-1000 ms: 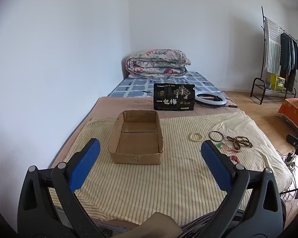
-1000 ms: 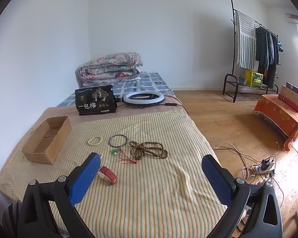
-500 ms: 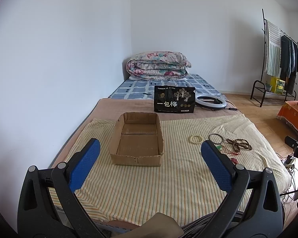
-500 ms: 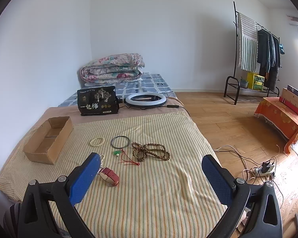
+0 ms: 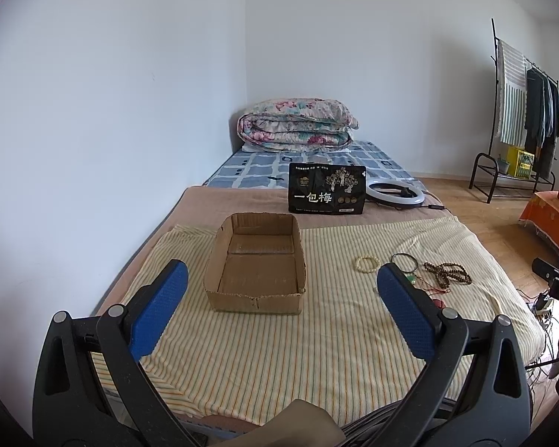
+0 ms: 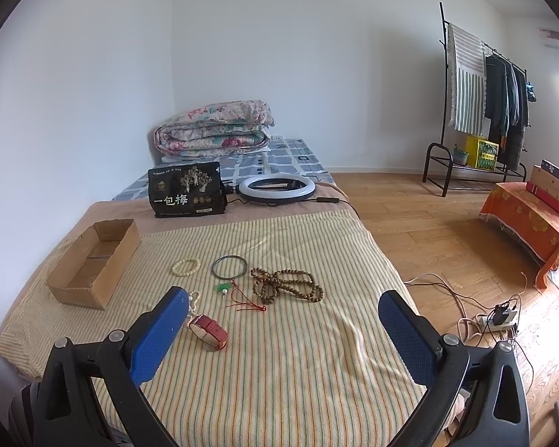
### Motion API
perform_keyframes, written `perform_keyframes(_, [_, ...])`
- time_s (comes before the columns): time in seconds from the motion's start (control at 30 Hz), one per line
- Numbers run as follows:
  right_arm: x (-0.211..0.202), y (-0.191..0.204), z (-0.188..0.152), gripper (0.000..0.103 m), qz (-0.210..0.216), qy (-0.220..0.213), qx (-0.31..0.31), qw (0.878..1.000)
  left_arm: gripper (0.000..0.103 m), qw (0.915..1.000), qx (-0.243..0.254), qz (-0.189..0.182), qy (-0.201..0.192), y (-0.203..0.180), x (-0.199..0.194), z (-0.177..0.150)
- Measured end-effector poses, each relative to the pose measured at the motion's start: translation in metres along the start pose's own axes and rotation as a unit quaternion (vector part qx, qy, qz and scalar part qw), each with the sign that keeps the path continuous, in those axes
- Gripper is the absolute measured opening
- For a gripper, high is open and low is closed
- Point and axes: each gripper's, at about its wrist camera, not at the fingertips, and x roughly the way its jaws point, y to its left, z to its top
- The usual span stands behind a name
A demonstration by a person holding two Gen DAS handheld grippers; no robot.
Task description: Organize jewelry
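An open, bare cardboard box sits on the striped cloth at the bed's left. To its right lie a cream bead bracelet, a dark bangle, a long brown bead string, a green pendant on a red cord, a white bead strand and a red watch. My left gripper is open, held short of the box. My right gripper is open above the cloth, the jewelry ahead and left of it.
A black snack bag, a ring light and a folded quilt lie farther up the bed. A wall runs along the left. On the floor at right are a power strip with cables, an orange-draped stand and a clothes rack.
Both views have drifted back slightly, so the box and jewelry look a little farther off. Both grippers stayed open and nothing on the bed moved.
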Motion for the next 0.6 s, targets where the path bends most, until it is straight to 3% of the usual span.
perform_keyframes(0.6, [0.0, 0.005, 0.001, 0.103, 0.005, -0.001, -0.002, 1.0, 0.103, 1.0, -0.004, -0.001, -0.002, -0.001, 0.001, 0.008])
